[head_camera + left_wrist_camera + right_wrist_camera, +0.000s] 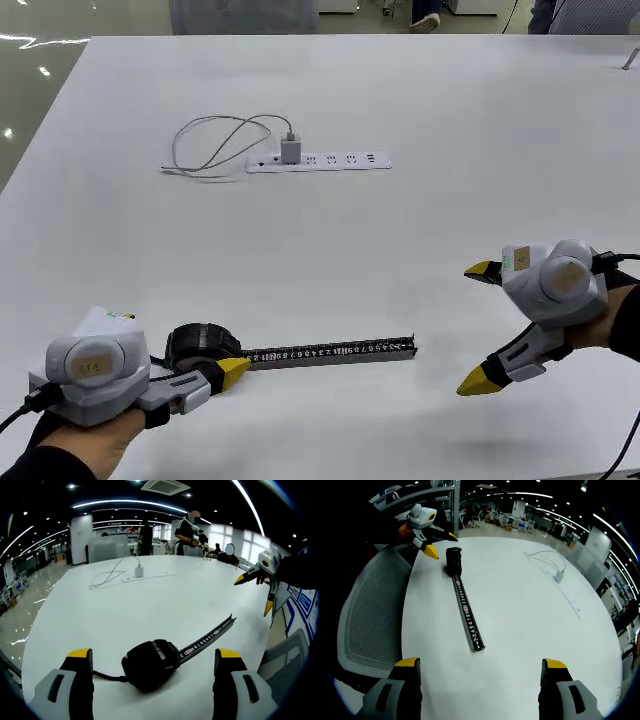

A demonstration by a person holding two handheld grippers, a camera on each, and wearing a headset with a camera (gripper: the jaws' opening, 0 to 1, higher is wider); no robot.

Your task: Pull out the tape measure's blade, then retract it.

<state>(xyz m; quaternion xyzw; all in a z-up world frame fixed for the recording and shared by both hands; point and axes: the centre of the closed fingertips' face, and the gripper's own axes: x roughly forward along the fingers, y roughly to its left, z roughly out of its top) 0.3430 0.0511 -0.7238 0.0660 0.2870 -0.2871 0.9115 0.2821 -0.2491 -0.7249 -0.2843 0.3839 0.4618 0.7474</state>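
- Tape measure (203, 347) on a wide white table (350, 250), near the front edge and left of centre in the head view.
- Grey mesh chair (370, 620) just beside the table edge, seen in the right gripper view.
- Left gripper (154, 654) at the lower left of the head view. Jaws spread wide, one on each side of the tape measure's case, with a gap showing on both sides in the left gripper view. Nothing clamped.
- Right gripper (475, 326) at the right of the head view. Jaws spread wide and empty, yellow tips aimed left toward the free end of the tape, well apart from it.
- Blade (330, 351) extended from the case and lying flat on the table, printed numbers facing up. Long axis left to right in the head view, roughly along the front edge, rising very slightly toward the right.
- White power strip (320, 160) farther back on the table, also lying left to right, well apart from the tape measure.
- Pale cable (215, 145) in loose loops on the table, left of the strip.
- Case (150, 665), round and black, at the left end of the blade.
- Small grey charger (290, 150) plugged into the left end of the strip.
- Thin black cord (106, 676) trailing from the case toward one left jaw.
- End hook (411, 346) at the right end of the blade, pointing toward the right gripper.
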